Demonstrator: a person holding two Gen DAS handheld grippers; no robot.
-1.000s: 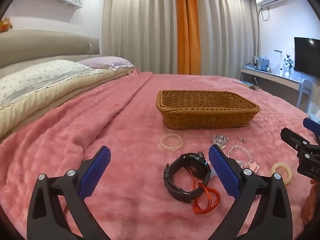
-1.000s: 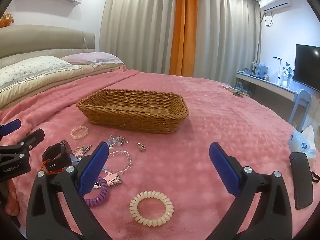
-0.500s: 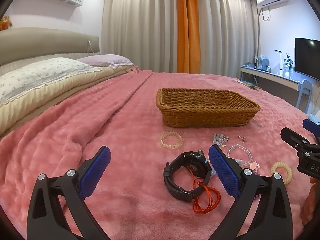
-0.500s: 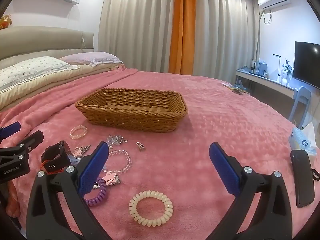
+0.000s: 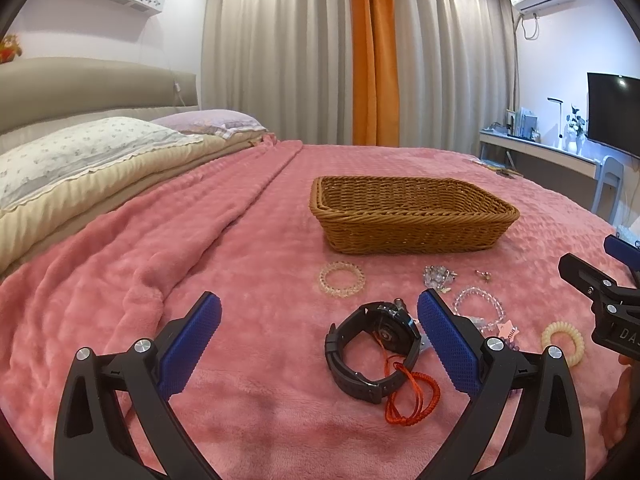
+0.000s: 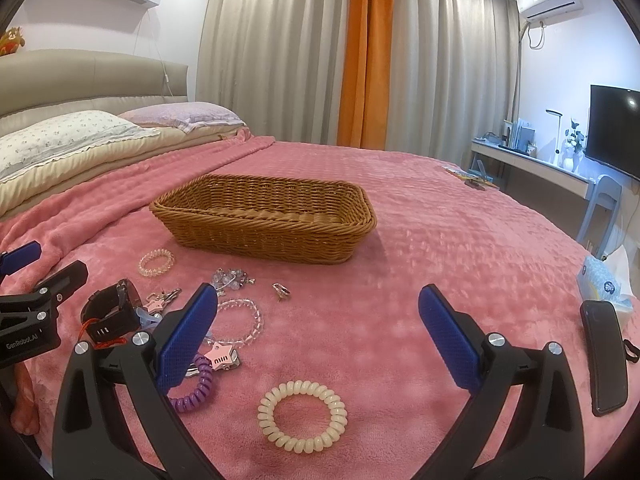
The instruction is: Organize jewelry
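Pink plush blanket-covered bed (image 6: 440, 248) fills the view, and on it sits the brown woven wicker basket (image 6: 264, 216), long axis running left to right, no contents visible. Left gripper (image 5: 318, 340) hovers with jaws wide apart, empty; its body reads "GenRobot.AI". Right gripper (image 6: 318, 340) likewise spread, holding nothing. Just before the basket: black wristwatch (image 5: 372, 344) on its side, cream spiral hair tie (image 6: 302, 416), clear beaded bracelet (image 5: 341, 279).
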